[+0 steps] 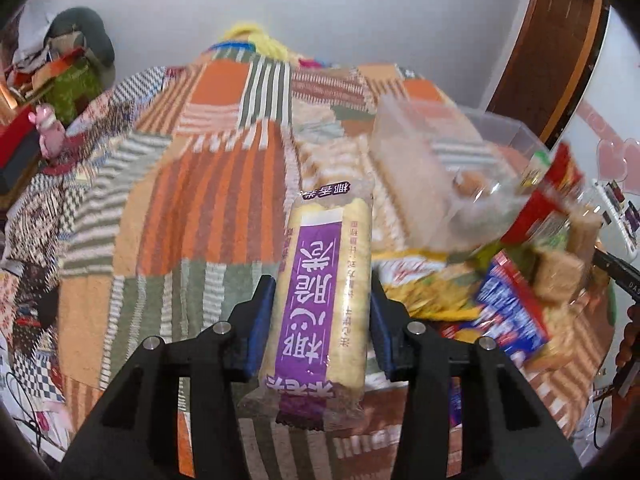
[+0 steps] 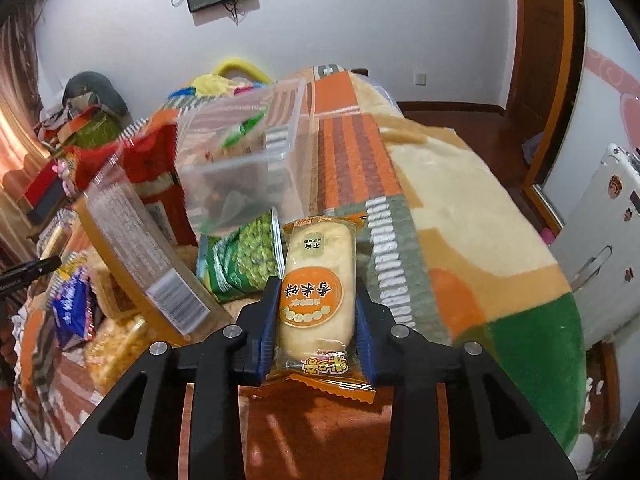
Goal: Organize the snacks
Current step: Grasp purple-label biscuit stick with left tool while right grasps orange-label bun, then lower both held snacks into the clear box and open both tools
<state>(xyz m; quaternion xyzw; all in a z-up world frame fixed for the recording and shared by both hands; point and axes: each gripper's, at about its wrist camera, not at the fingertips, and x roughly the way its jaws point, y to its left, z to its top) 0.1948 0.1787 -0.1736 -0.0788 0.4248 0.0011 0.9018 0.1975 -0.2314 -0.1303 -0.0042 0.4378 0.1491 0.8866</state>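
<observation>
My left gripper is shut on a long rice-cracker pack with a purple label, held above the patchwork blanket. My right gripper is shut on a shorter rice-cracker pack with an orange label. A clear plastic box stands ahead of the right gripper, to its left; it also shows in the left wrist view, right of the left gripper. A green pea-snack bag lies just left of the orange pack.
A pile of snacks lies by the box: a blue pack, a red bag, a flat clear-topped tray, yellow packs. The other gripper's tip shows at the right edge. Cluttered shelves stand far left.
</observation>
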